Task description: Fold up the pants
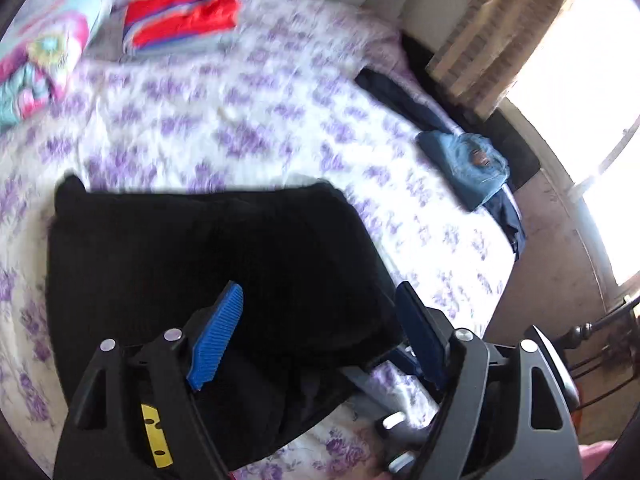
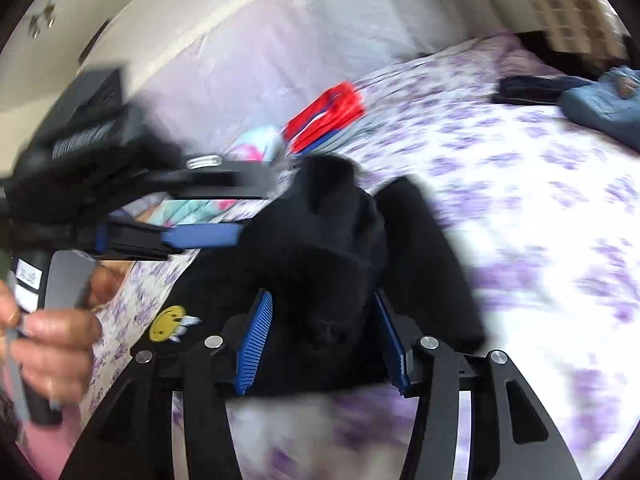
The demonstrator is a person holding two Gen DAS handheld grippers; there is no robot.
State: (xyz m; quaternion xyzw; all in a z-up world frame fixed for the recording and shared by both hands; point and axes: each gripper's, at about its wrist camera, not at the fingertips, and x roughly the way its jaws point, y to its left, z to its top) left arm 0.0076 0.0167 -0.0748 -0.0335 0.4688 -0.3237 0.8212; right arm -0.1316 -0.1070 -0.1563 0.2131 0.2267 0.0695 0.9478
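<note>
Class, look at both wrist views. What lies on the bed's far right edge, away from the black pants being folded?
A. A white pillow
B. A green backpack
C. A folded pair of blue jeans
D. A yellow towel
C: a folded pair of blue jeans rests near the right edge of the floral bedspread, well apart from the black pants; no towel, backpack or pillow lies there.

Black pants [image 1: 208, 256] on purple-flowered white bedspread [image 1: 248, 128]

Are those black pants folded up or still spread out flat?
Partly folded: the black pants lie doubled into a thick, compact bundle on the flowered bedspread, no full legs stretched out. Whether the folding is finished, cannot tell.
</note>
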